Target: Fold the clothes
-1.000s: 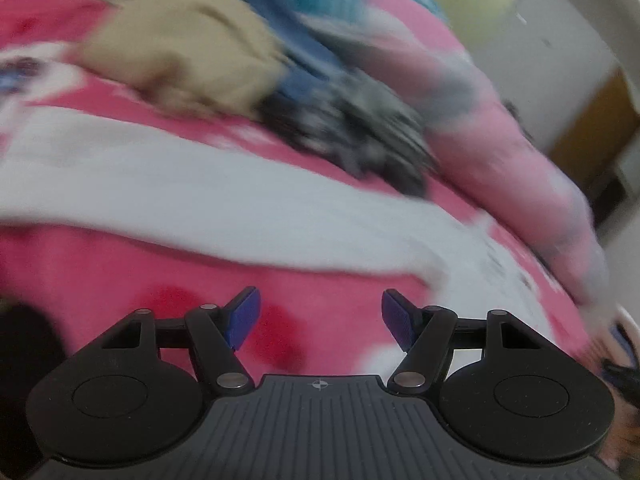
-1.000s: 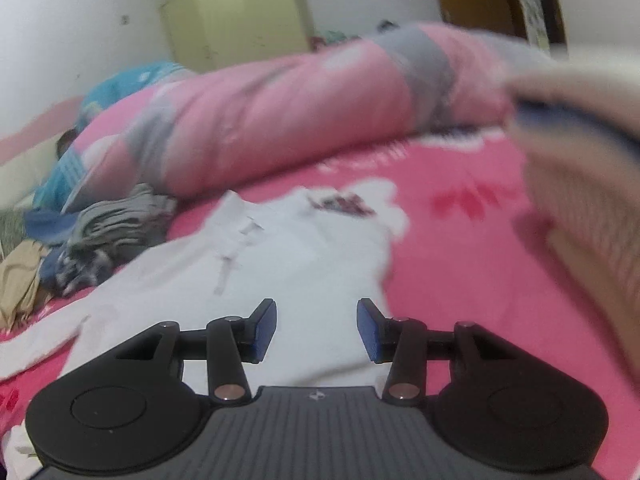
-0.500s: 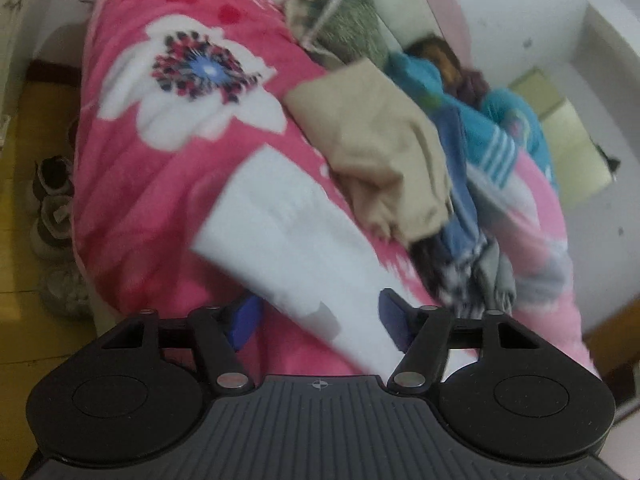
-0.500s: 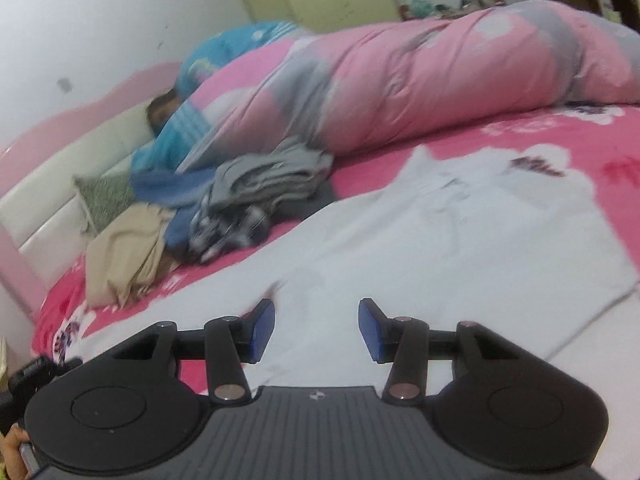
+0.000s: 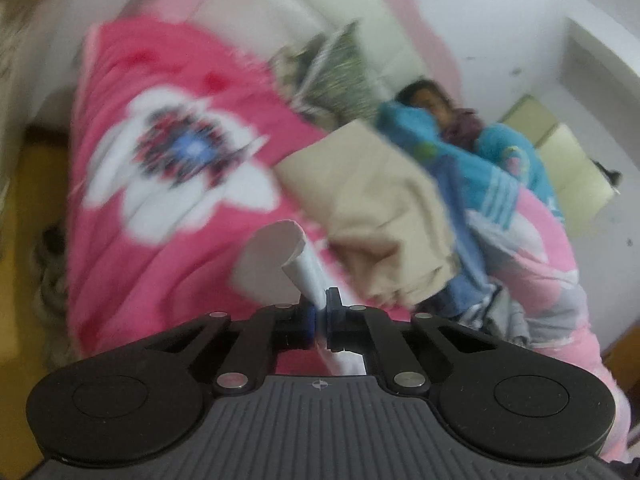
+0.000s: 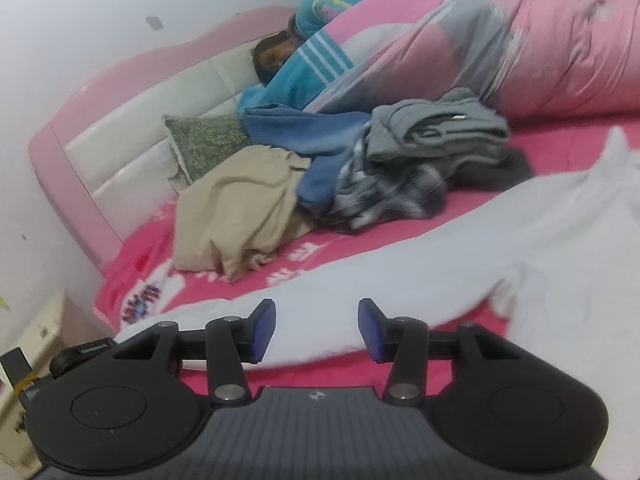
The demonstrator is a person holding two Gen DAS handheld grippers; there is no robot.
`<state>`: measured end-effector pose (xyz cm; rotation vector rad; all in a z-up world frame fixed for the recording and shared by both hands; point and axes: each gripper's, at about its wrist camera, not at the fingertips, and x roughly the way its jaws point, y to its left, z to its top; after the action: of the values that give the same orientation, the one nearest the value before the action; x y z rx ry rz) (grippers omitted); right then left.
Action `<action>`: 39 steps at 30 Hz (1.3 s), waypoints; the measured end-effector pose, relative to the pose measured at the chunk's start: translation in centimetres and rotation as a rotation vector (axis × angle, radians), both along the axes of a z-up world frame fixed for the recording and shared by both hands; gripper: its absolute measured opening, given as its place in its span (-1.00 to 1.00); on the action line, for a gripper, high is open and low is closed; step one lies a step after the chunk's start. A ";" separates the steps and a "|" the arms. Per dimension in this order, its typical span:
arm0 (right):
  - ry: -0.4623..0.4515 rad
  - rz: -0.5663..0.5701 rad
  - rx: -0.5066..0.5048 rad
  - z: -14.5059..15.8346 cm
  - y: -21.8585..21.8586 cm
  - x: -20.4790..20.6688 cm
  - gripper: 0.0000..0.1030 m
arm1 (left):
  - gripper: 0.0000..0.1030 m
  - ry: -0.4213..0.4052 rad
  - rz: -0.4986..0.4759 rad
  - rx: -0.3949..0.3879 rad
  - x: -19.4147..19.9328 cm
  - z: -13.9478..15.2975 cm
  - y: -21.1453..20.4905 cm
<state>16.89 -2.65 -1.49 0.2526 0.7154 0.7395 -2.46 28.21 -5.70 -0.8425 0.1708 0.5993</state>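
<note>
White garment (image 6: 500,240) sleeve end sits pinched in our left gripper (image 5: 319,316), fingers clamped shut; our right gripper (image 6: 316,330) hovers above it, fingers half-wide, beige clothes (image 6: 236,212) at ten o'clock.

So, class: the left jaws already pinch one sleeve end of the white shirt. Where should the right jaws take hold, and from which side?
On the white sleeve just ahead of the right gripper, probably at its near edge. Come low from the near side: the sleeve lies flat across the pink bedspread, so its edge offers the only fold to pinch.
</note>
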 end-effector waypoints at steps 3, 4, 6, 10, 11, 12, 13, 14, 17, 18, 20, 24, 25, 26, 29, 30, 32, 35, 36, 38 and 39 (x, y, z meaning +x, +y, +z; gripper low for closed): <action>0.009 -0.035 0.027 -0.1 -1.8 -0.4 -0.06 | -0.95 -0.035 -0.050 0.088 1.6 2.3 -1.3; 0.016 -0.061 0.032 -0.1 -3.0 -0.6 -0.06 | -0.95 -0.051 -0.076 0.115 2.4 3.2 -2.1; 0.030 -0.120 0.052 -0.3 -6.0 -1.1 -0.06 | -0.95 -0.082 -0.127 0.170 4.0 4.9 -3.6; 0.044 -0.273 0.099 -0.4 -13.0 -2.7 -0.06 | -0.95 -0.126 -0.310 0.258 9.1 7.7 -8.9; 0.040 -0.325 0.108 -0.3 -15.2 -3.6 -0.06 | -0.95 -0.141 -0.378 0.281 10.3 8.3 -11.1; 0.032 -0.376 0.116 -0.2 -17.3 -4.5 -0.06 | -0.95 -0.156 -0.446 0.304 11.5 8.9 -13.3; 0.025 -0.426 0.124 -0.1 -19.4 -5.5 -0.06 | -0.95 -0.171 -0.514 0.327 12.7 9.5 -15.5; 0.017 -0.477 0.131 0.0 -21.5 -6.5 -0.06 | -0.95 -0.185 -0.593 0.345 13.3 9.7 -18.2; -0.003 -0.631 0.148 0.1 -27.2 -10.0 -0.06 | -0.95 -0.225 -0.830 0.400 15.1 10.2 -26.3; -0.007 -0.679 0.153 0.0 -28.8 -11.2 -0.06 | -0.95 -0.219 -0.894 0.411 15.2 9.6 -28.8; -0.004 -0.764 0.161 -0.4 -31.6 -13.4 -0.06 | -0.95 -0.207 -1.024 0.433 15.3 8.4 -33.8; 0.030 -0.906 0.176 -2.2 -36.1 -17.3 -0.05 | -0.93 -0.099 -1.237 0.463 15.0 3.6 -41.6; 0.045 -0.930 0.181 -2.8 -36.8 -17.9 -0.05 | -0.92 -0.046 -1.296 0.473 14.6 1.6 -43.1; 0.062 -0.946 0.188 -3.4 -37.3 -18.3 -0.05 | -0.89 0.010 -1.344 0.470 14.3 0.0 -43.9; 0.104 -0.962 0.217 -5.0 -38.1 -18.6 -0.05 | -0.62 0.134 -1.443 0.416 13.5 -3.6 -44.7; 0.109 -0.954 0.224 -5.3 -38.2 -18.4 -0.05 | -0.52 0.146 -1.449 0.371 13.4 -4.0 -44.1; 0.116 -0.933 0.236 -5.7 -38.2 -17.9 -0.05 | -0.24 0.116 -1.452 0.319 12.9 -3.6 -42.3; 0.120 -0.879 0.229 -5.8 -37.7 -16.4 -0.05 | -0.17 0.098 -1.426 0.329 12.5 -2.6 -40.2; 0.117 -0.862 0.219 -5.8 -37.5 -15.7 -0.05 | -0.15 0.099 -1.415 0.329 12.5 -2.3 -39.3; 0.114 -0.841 0.201 -5.4 -37.3 -14.5 -0.05 | -0.14 0.100 -1.392 0.329 12.4 -1.7 -37.6; 0.111 -0.833 0.191 -5.1 -37.2 -13.8 -0.05 | -0.14 0.117 -1.389 0.321 12.3 -1.6 -37.2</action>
<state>3.08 -39.90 -6.60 0.7163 0.5700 -0.0057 9.83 -8.95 -7.26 -0.2263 0.6688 -0.6269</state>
